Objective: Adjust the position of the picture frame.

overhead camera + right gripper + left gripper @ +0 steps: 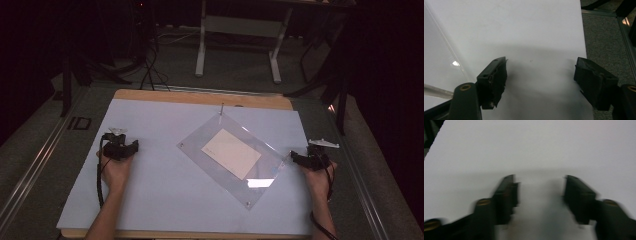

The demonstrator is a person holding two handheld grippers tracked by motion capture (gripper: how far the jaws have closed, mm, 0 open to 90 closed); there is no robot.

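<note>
Acrylic sheet (235, 157) lies skewed mid-table, a paper card (231, 153) on it. We hold both tongs spread, empty: left tongs (131, 147) well left, right tongs (295, 158) beside its right corner; we should approach that corner low.

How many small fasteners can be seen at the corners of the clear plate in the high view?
3: one at the clear plate's left corner, one at its near corner, and an upright pin at its far corner. The right corner, beside the right gripper, is too unclear to tell.
</note>
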